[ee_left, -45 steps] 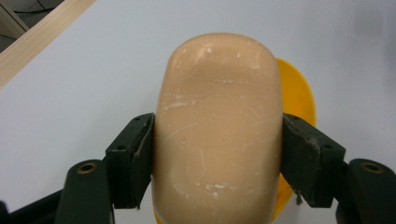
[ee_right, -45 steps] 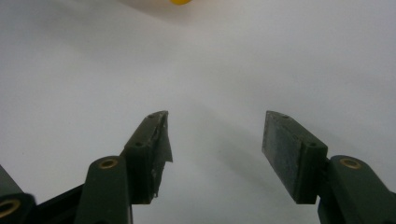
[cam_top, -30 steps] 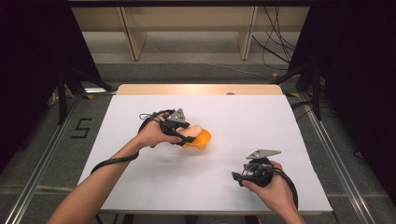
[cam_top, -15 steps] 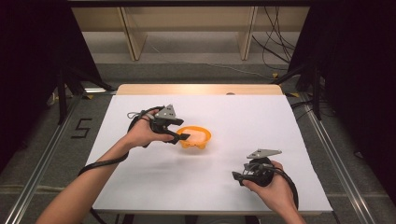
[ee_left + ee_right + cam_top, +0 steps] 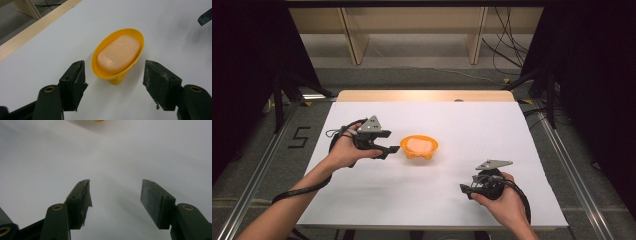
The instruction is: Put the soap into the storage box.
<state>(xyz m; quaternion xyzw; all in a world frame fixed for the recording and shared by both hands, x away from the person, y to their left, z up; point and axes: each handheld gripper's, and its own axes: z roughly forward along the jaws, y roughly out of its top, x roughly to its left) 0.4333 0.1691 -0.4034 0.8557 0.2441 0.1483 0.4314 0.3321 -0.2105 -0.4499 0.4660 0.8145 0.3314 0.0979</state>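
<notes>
One orange soap dish (image 5: 419, 146) — one soap bar (image 5: 418, 145) inside, two hand-held grippers — left hand-held gripper (image 5: 390, 149), right hand-held gripper (image 5: 465, 189), one table (image 5: 492, 130)

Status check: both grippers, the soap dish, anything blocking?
Left gripper jaws apart, empty, just short of the yellow soap dish. Soap bar lies in the dish. Right gripper open, empty. White table, nothing blocking.

surface: worktop (image 5: 532, 150), flat white top with a pale wooden strip along its far edge | lying on it: one orange soap dish (image 5: 418, 147) near the middle, somewhat left of centre, standing upright on its small foot, rim up | in the dish: peach-coloured soap bar (image 5: 118, 53), lying flat
</notes>
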